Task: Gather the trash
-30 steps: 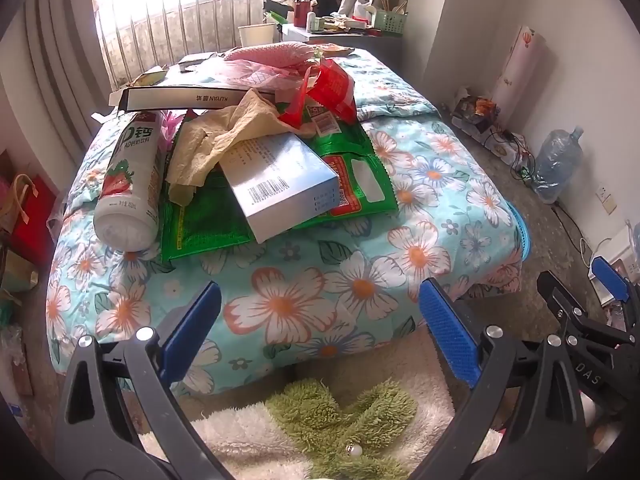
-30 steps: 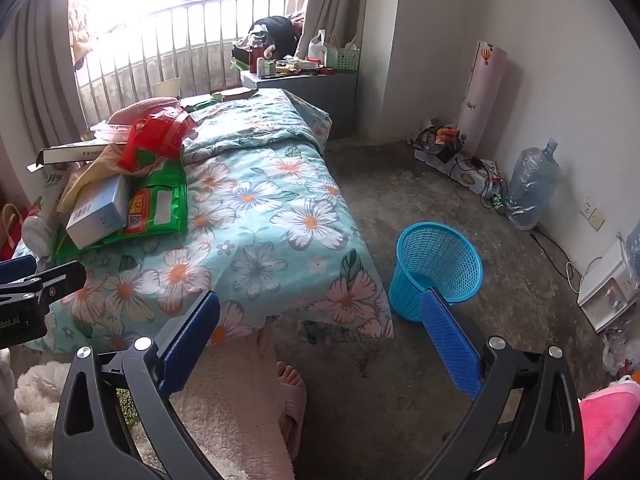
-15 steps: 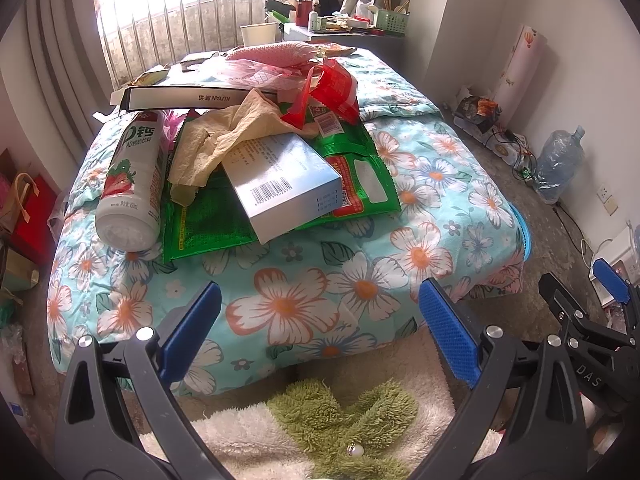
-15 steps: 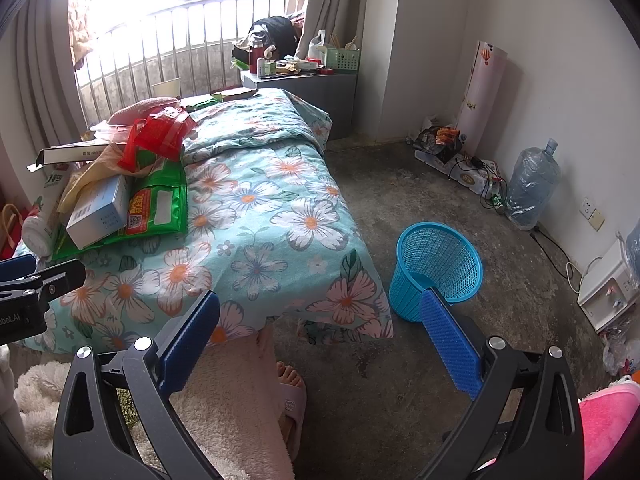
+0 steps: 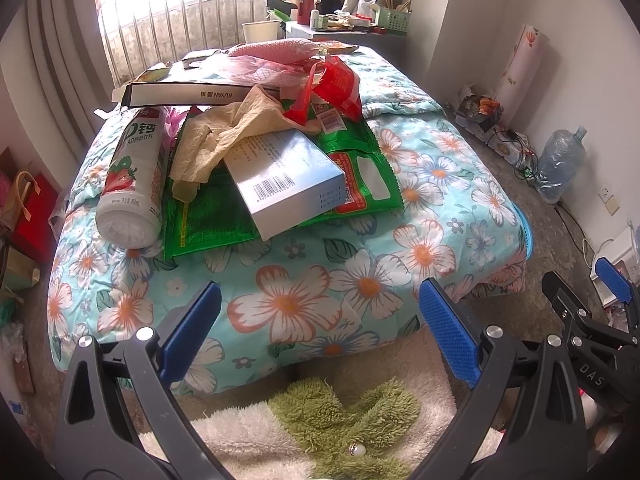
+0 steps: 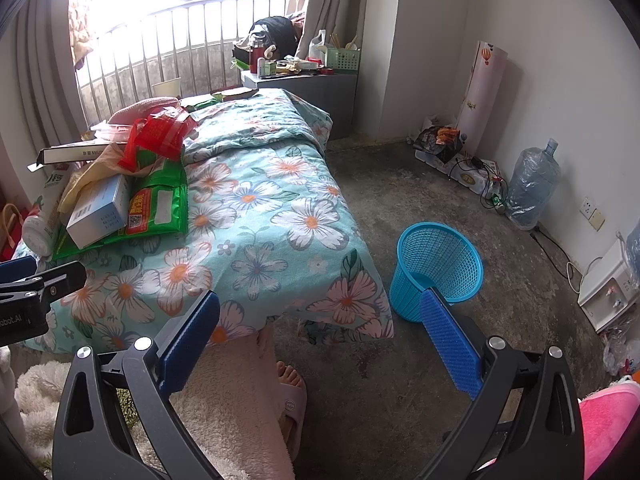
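We hold the left hand-held gripper spread wide and empty, level with the near edge of the bed, its blue pads framing the floral quilt. The trash lies heaped on the bed's left half, well ahead of those pads: a white drink bottle lies on its side at the left edge of the heap, a green foil bag spreads flat beneath a pale blue box with a barcode facing us, crumpled tan paper drapes over the box's far end, and a red wrapper sits on top behind it. A long dark carton lies crosswise at the back of the pile, with a pink mesh bag beyond it. Our right hand-held gripper is likewise spread and carries nothing, hanging over the floor beside the bed's corner. Through its camera we see the blue mesh wastebasket standing upright on the concrete floor, just beside the bed's near right corner and well apart from the heap. A foot in a pale slipper rests on the floor below, next to a fluffy cream garment.
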The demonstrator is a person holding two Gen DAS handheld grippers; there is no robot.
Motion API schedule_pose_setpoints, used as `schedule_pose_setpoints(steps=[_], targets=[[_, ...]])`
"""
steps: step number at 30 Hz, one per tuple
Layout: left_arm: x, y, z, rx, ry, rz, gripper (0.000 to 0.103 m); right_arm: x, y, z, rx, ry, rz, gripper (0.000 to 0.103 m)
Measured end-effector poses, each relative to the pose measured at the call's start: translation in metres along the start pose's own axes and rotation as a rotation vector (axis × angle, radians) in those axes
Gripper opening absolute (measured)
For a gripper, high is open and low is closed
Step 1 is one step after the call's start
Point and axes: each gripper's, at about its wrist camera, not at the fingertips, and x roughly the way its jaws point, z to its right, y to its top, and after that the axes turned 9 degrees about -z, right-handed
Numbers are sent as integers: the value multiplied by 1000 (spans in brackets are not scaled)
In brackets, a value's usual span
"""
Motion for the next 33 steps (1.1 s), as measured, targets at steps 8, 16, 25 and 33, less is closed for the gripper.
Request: schedule_pose_setpoints(steps=[8,16,25,33], targets=[[1,-2,-4,-2,-1,-2,94,1,0,0,0,3,-1,98],[2,-3,-5,-1,1,-4,94,1,0,0,3,7,-4,98],[7,-6,-6,-4,5,-13,94,1,0,0,3,7,-4,98],[7,-6,-5,-4,6,-17,94,1,0,0,4,9,-6,98]])
